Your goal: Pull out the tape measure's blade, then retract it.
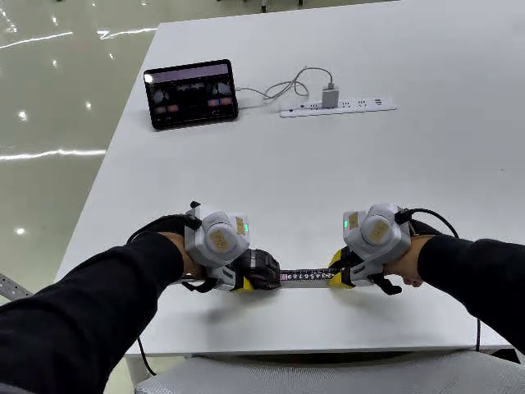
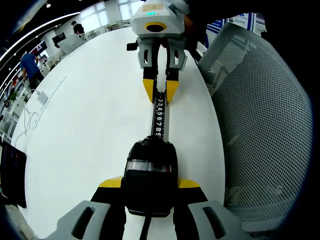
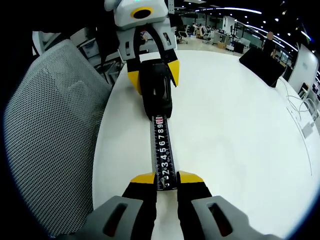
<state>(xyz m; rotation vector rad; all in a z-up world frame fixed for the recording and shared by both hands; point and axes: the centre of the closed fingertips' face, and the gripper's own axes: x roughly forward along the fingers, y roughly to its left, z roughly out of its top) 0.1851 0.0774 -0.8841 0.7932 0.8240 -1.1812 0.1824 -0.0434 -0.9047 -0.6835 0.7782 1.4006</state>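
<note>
The white numbered blade, pinched by the right gripper, could be whipped into the black plastic case clamped by the left gripper if released.

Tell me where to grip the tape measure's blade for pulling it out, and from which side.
Take the blade at its free end, approaching lengthwise from the side away from the case. It lies flat and narrow on the table, so jaws fit across its width, as the right gripper does.

Black tape measure, short blade out
</note>
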